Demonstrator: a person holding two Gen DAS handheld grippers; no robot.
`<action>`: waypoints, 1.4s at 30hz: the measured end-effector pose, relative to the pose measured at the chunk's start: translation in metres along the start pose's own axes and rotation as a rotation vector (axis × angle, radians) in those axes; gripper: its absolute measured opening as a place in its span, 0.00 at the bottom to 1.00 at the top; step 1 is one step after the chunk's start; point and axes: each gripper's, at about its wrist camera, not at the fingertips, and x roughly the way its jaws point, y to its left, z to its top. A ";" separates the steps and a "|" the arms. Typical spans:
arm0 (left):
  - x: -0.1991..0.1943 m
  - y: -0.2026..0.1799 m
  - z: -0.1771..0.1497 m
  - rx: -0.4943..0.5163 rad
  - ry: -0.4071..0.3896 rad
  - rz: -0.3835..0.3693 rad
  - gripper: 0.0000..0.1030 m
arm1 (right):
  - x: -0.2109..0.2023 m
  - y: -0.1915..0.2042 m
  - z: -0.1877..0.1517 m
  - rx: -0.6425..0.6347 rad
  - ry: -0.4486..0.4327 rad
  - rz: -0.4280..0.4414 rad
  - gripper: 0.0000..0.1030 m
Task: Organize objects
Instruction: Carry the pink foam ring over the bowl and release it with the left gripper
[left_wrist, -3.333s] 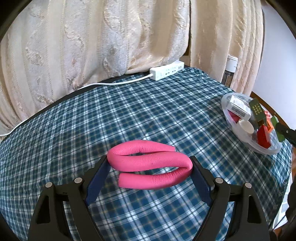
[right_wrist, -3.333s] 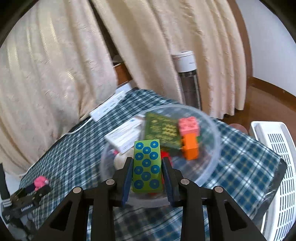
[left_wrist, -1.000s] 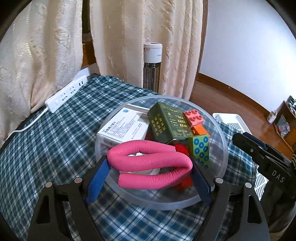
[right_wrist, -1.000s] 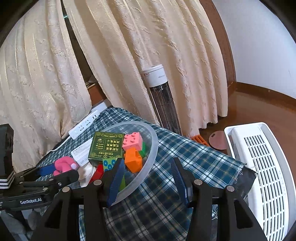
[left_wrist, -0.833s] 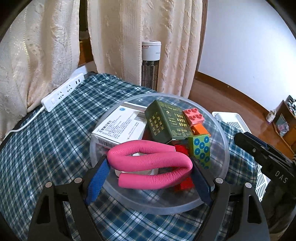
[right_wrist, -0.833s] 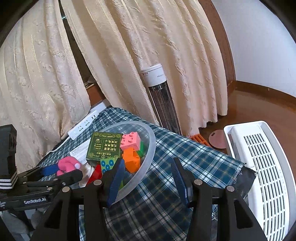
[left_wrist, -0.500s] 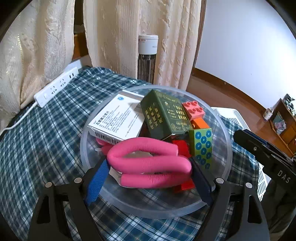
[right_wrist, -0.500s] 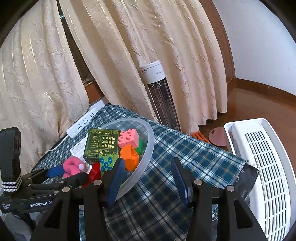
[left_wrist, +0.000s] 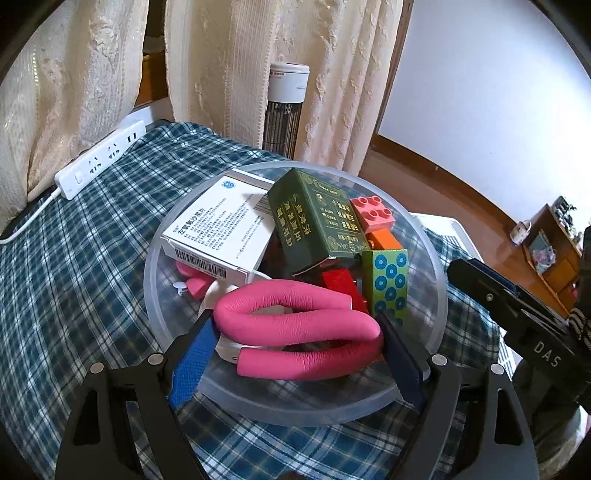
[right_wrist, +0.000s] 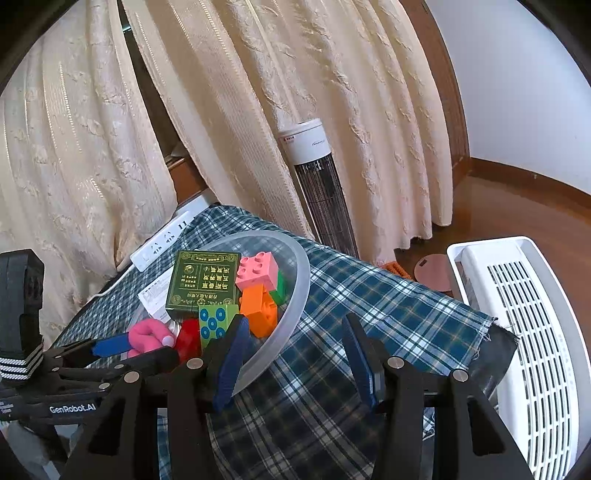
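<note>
A bent pink foam tube (left_wrist: 295, 325) hangs just over the contents of the clear plastic bowl (left_wrist: 295, 410). My left gripper (left_wrist: 293, 321) is shut on the tube, one blue pad against each bend. In the bowl lie a white medicine box (left_wrist: 218, 236), a dark green box (left_wrist: 317, 225), a pink brick (left_wrist: 371, 210), an orange brick (left_wrist: 384, 240), a red block (left_wrist: 340, 280) and a green block with blue dots (left_wrist: 386, 280). My right gripper (right_wrist: 294, 320) stands open and empty at the bowl's right rim (right_wrist: 303, 280), over the checked cloth.
A white power strip (left_wrist: 99, 162) lies at the table's back edge, under cream curtains. A tower heater (right_wrist: 317, 177) stands behind the table. The cloth's right edge (right_wrist: 491, 332) drops to the floor beside a white slatted basket (right_wrist: 524, 332).
My left gripper carried the pink tube from the bare cloth to over the bowl and tilted down closer. My right gripper let go of the dotted green block in the bowl and backed off.
</note>
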 end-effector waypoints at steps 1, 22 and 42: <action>-0.001 0.000 -0.001 -0.003 0.000 -0.008 0.84 | 0.000 0.000 0.000 -0.001 0.000 -0.001 0.54; -0.009 -0.007 -0.008 0.026 -0.021 -0.042 0.93 | -0.003 0.005 -0.002 -0.009 0.006 -0.004 0.54; -0.027 0.007 -0.011 -0.033 -0.066 -0.034 0.96 | -0.008 0.008 -0.004 -0.019 0.005 -0.001 0.57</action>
